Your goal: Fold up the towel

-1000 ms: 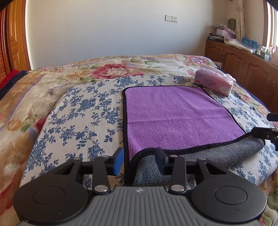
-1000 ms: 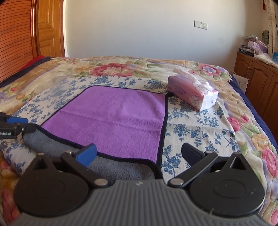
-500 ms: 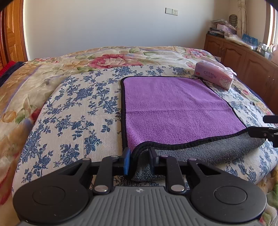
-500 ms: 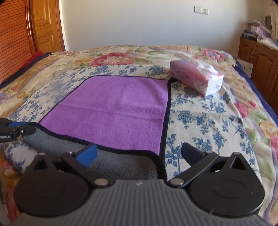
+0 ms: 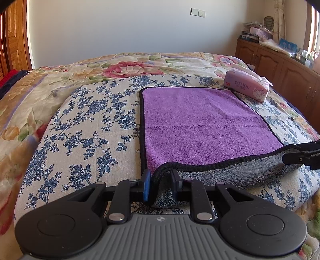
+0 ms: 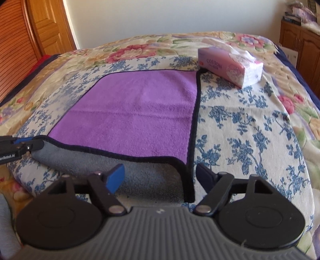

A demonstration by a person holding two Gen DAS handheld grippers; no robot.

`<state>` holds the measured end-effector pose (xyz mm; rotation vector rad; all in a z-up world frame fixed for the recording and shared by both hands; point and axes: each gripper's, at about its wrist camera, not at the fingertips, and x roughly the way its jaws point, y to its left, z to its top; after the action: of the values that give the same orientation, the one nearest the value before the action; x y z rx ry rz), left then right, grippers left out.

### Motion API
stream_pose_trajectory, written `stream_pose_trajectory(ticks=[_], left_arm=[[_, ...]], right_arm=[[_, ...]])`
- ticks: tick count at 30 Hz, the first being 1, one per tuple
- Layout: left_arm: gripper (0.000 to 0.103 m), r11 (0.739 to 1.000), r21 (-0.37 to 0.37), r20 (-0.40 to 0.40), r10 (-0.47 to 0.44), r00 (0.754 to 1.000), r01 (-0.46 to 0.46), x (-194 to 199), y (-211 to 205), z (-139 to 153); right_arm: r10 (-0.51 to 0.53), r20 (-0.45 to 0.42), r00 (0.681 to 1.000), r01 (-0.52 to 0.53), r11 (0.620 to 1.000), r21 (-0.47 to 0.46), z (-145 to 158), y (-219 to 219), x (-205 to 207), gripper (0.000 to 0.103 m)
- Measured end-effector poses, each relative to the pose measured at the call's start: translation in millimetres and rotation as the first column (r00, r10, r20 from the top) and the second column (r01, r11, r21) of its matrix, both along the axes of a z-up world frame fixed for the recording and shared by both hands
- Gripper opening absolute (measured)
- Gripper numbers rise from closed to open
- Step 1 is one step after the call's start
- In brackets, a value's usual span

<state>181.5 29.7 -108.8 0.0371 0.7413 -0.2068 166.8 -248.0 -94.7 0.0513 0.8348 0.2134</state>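
A bed [image 5: 84, 128] fills both views, covered by a cream sheet with blue flowers over a quilt [image 5: 128, 66] with big red and pink blooms. Behind it stands a plain pale wall with a socket plate [image 5: 197, 12]. Wooden cabinets [image 5: 280, 66] run along the right side of the room, their top crowded with small things too blurred to name.

The towel [image 5: 200, 124] lies flat on the sheet, purple side up, black binding round its edge. Its near edge is rolled over so the grey underside [image 5: 230, 176] shows. The left gripper [image 5: 160, 186] has its jaws drawn narrow around the near left corner, the pads close on either side of the bunched cloth; I cannot tell whether they press it fully. The right gripper [image 6: 160, 176] is spread wide at the near right corner, the blue pad over the grey fold and the dark pad just past the black edge, on the sheet side, neither pinching the cloth.

A pink tissue pack [image 6: 230, 66] sits at the towel's far right corner, touching or nearly so.

Only the right view shows the wooden door [image 6: 48, 26] clearly, and the left gripper [image 6: 18, 147] at the far end of the grey fold. The left view catches the right gripper [image 5: 302, 152] as dark fingers at the fold's other end
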Motion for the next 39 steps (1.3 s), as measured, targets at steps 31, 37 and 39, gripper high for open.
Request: stream_pose_trajectory(ticks=[31,37,39], left_arm=[[0.007,1.000,-0.014,0.000,-0.018,1.000,0.018,-4,-4,1],[0.007,1.000,-0.019,0.015,-0.017,1.000,0.017,-5,-5,6],[0.007,1.000,-0.023,0.024,-0.018,1.000,0.019,-6,-5,8]], right_arm=[[0.031,-0.011,0.999,-0.032,0.999,-0.044,3,-8,3,0.005],[0.029,0.020,0.999,-0.028,0.999,-0.038,8,-8,1,0.005],[0.027,0.028,0.999,-0.026,0.999,-0.034,10,-9,1,0.005]])
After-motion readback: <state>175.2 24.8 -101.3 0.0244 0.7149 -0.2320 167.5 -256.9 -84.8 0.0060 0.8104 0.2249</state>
